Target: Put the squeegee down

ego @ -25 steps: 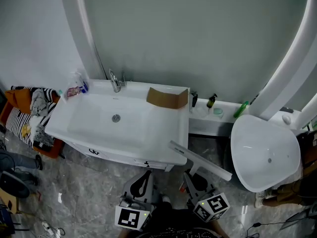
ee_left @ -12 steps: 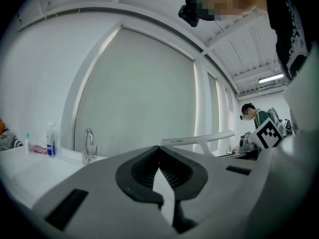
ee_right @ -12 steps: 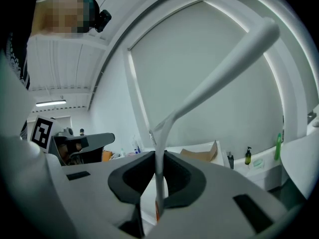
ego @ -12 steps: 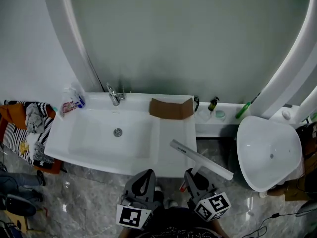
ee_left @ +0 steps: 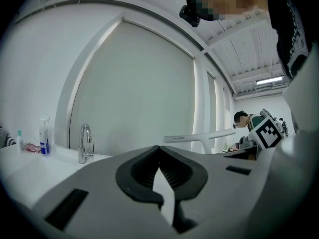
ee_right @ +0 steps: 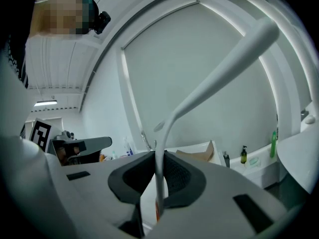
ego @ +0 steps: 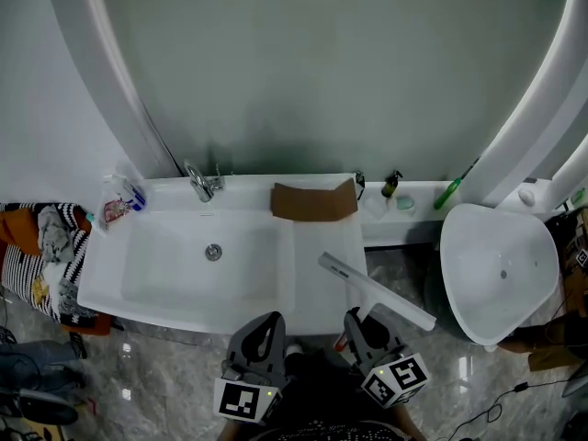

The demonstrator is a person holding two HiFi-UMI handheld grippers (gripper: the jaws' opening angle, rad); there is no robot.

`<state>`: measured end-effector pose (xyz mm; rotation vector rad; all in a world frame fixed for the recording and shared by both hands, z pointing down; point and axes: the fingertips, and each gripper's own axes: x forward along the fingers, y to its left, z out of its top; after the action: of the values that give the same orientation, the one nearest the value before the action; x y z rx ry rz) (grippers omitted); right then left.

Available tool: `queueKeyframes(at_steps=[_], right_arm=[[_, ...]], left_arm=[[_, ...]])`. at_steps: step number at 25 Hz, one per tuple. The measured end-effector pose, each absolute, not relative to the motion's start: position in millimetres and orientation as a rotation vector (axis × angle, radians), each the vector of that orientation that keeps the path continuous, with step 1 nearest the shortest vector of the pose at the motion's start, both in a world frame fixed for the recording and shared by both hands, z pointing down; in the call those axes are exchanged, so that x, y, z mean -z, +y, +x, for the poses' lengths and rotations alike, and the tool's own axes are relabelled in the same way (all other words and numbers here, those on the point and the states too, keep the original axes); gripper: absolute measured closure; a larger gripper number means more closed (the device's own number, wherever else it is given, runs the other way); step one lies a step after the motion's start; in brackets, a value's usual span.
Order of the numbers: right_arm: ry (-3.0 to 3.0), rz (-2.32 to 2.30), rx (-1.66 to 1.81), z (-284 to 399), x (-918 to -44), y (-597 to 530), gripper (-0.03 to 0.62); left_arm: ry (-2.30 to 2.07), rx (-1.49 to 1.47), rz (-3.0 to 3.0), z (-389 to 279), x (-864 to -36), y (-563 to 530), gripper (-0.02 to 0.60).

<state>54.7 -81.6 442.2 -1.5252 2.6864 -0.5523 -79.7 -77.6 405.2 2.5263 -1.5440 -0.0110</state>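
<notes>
1. Still nothing is set down: the squeegee (ego: 367,288) hangs in the air, its handle pinched between the jaws of the right gripper (ego: 359,320), and that pinch looks no looser than a second ago
2. What has changed is what lies under it: a second ago the blade hung off the front right corner of the sink unit, mostly over the floor (ego: 165,375)
3. Now the unit sits nearer in the head view, and the blade's left end lies over the counter (ego: 322,244), the flat part right of the sink (ego: 175,278), while its right end juts past the counter's right edge
4. Both grippers have kept their spots low in the head view, so I judge the person has walked up to the unit carrying the tool
5. The left gripper (ego: 266,324) has its jaws pressed together on nothing, near the unit's front edge, and takes no part
6. For the task this means the approach is nearly done: the counter offers a bare landing place, with only the cardboard (ego: 312,200) at its back by the wall
7. The next move likely calls for a little more reach forward and left, lowering until the blade lies flat, then letting the jaws part
8. Let go where it hangs now, the unsupported right half could tip the squeegee off the edge
</notes>
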Motion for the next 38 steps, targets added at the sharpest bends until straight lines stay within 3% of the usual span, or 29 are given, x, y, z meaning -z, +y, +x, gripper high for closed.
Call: queueKeyframes(at_steps=[26, 38], right_arm=[[2.76, -1.416, 0.676, 86.9, -461.9, -171.1, 0.539], [2.719, -1.382, 0.76, 66.3, -465.9, -181.4, 0.54]], left_arm=[[-1.599, -0.058, 2.43, -46.6, -421.5, -152.3, 0.577], [-1.596, -0.067, 2.444, -66.0, -419.3, -166.0, 0.577]])
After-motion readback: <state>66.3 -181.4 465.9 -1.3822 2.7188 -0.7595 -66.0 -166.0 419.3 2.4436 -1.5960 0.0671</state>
